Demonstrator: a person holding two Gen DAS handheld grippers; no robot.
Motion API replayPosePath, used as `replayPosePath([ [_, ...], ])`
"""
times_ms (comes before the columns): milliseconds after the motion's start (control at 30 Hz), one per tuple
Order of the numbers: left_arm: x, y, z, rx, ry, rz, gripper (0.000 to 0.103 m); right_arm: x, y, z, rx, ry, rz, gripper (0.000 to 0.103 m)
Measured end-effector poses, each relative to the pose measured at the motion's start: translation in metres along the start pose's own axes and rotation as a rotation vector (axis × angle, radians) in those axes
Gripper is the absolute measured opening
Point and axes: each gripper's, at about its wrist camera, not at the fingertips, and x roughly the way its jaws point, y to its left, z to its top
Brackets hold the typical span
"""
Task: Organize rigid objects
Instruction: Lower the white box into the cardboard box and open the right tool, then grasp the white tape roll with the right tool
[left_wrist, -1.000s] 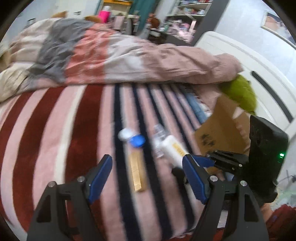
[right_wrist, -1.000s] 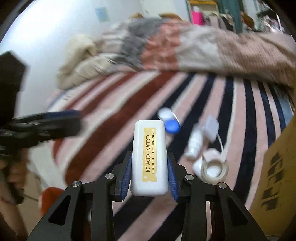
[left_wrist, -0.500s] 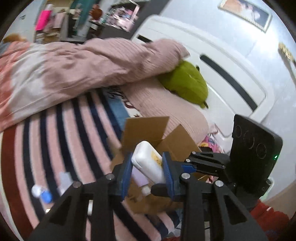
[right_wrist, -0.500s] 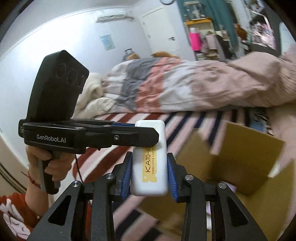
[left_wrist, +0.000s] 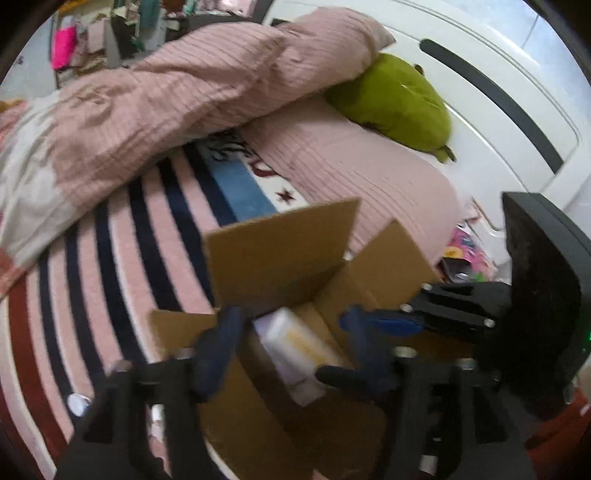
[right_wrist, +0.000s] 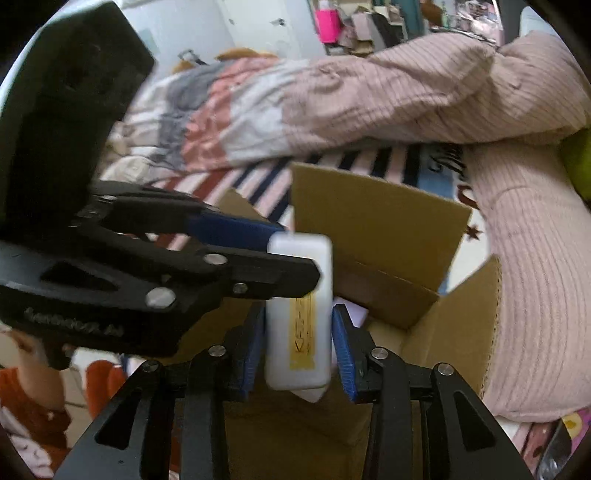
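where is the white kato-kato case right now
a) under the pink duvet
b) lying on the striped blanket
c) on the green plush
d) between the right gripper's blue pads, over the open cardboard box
d: in the right wrist view the white case with the yellow label sits upright between the right gripper pads, above the open cardboard box.

Soft, even indoor daylight, heavy fisheye bending and dark vignette at edges, motion blur across foreground.
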Motion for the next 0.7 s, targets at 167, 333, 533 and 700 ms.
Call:
replayPosePath([
  [167, -0.021, 0.008, -0.006, -0.023, -0.045, 0.008, 0.067, -0.007, 0.005, -0.002, -0.017, -0.031, -0.021, 0.045],
  [333, -0.055, 0.022, -0.024, -0.045, -0.111, 0.061, 0.068, -0.010, 0.016, 0.001, -0.036, -0.041, -0.034, 0.045],
  [533, -0.112, 0.062, -0.058, -0.115, -0.206, 0.145, 0.068, -0.024, 0.067, 0.009, -0.155, -0.147, 0.027, 0.045],
  [700, -0.146, 0.107, -0.104, -0.185, -0.256, 0.225, 0.073, -0.012, 0.134, 0.009, -0.284, -0.181, 0.151, 0.045],
])
